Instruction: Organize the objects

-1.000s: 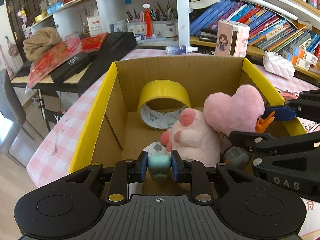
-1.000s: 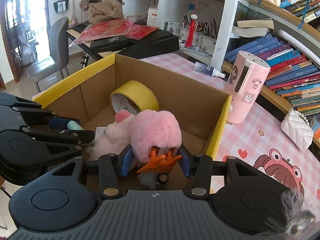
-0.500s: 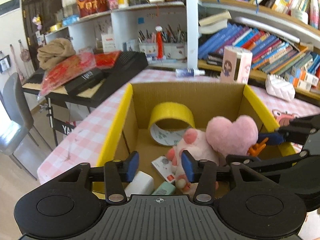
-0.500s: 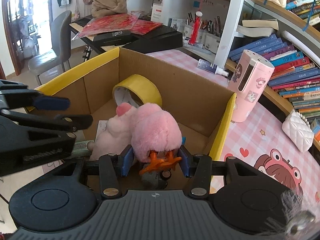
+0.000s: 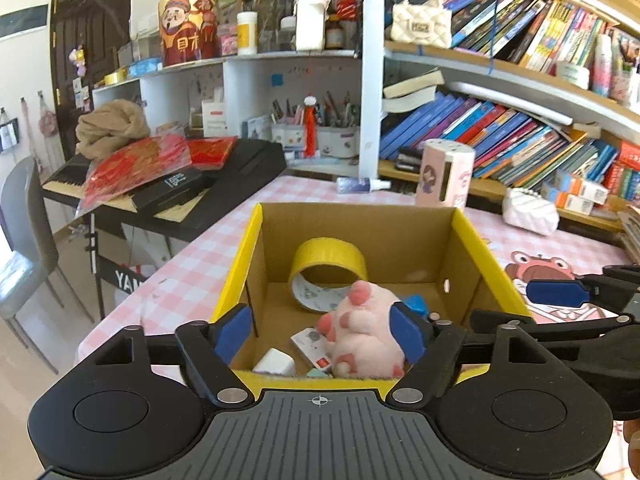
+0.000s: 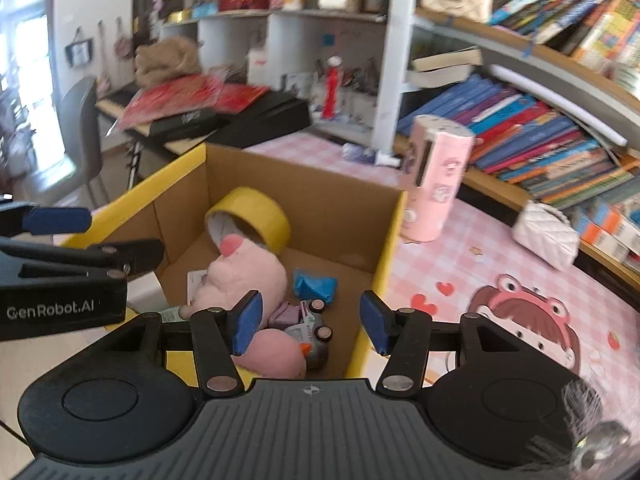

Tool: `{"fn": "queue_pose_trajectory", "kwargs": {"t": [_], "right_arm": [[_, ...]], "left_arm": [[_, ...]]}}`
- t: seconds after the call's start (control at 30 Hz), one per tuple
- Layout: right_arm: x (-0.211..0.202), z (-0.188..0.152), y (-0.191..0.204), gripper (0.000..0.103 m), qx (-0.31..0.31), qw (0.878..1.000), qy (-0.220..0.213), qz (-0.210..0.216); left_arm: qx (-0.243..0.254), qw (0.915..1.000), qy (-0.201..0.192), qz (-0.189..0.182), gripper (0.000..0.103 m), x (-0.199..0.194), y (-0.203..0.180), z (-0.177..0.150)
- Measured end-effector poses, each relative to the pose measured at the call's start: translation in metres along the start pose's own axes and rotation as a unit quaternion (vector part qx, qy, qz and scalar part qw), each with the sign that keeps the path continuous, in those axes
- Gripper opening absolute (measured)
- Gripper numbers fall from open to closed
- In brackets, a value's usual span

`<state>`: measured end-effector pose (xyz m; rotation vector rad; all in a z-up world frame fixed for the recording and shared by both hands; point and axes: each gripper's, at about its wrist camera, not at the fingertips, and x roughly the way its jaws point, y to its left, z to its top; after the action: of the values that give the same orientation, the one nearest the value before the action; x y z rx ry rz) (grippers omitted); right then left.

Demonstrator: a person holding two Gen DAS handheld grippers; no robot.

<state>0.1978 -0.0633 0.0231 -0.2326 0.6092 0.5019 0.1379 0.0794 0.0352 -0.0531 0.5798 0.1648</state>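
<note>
A yellow-rimmed cardboard box (image 5: 256, 248) (image 6: 384, 248) stands on the pink checked table. Inside lie a yellow tape roll (image 5: 329, 260) (image 6: 256, 210), a pink plush toy (image 5: 366, 330) (image 6: 244, 278), a second pink heart-shaped plush (image 6: 274, 354), a small grey toy car (image 6: 316, 330), a blue wrapper (image 6: 314, 286), a white block (image 5: 276, 362), a small teal block (image 5: 318, 373) and a card (image 5: 310, 344). My left gripper (image 5: 320, 330) is open and empty above the box's near edge. My right gripper (image 6: 310, 320) is open and empty above the box's right side.
A pink cylindrical container (image 5: 444, 172) (image 6: 434, 184) stands behind the box. A white quilted purse (image 5: 528, 210) (image 6: 546, 232) lies on the table at right. A black keyboard (image 5: 168, 188) with red bags is at left. Bookshelves (image 5: 500, 132) fill the back.
My left gripper let go of the teal block, opened and rose back out of the box. My right gripper let go of the heart-shaped plush, opened and pulled up.
</note>
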Motion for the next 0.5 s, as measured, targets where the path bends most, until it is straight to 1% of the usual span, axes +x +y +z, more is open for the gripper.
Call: {"fn": "queue_pose_trajectory", "kwargs": {"t": [0.03,0.2,0.27,0.33,0.43,0.5], "right_arm": [[-0.007,-0.003,0.000,0.053,0.006,1.000,-0.005,-0.007],[-0.036,-0.018,0.007,0.057,0.046,0.998,-0.019,-0.043],[-0.045,-0.025,0.012,0.064,0.060,0.996,-0.019,-0.061],[-0.054,-0.032,0.018,0.066,0.068,0.995,-0.018,-0.076],[-0.068,-0.044,0.026,0.073,0.080,0.992,-0.017,-0.099],[-0.077,-0.052,0.031,0.076,0.092,0.990,-0.016,-0.110]], "left_arm": [[0.000,1.0000,-0.002,-0.003,0.084,-0.004,0.000,-0.002],[0.010,0.9998,-0.004,-0.018,0.088,-0.024,-0.001,-0.014],[0.010,0.9997,0.000,-0.023,0.090,-0.032,0.001,-0.022],[0.007,0.9996,0.003,-0.026,0.092,-0.039,0.004,-0.029],[0.006,0.9996,0.010,-0.027,0.095,-0.050,0.007,-0.040],[0.008,0.9995,0.013,-0.027,0.096,-0.057,0.008,-0.047]]}}
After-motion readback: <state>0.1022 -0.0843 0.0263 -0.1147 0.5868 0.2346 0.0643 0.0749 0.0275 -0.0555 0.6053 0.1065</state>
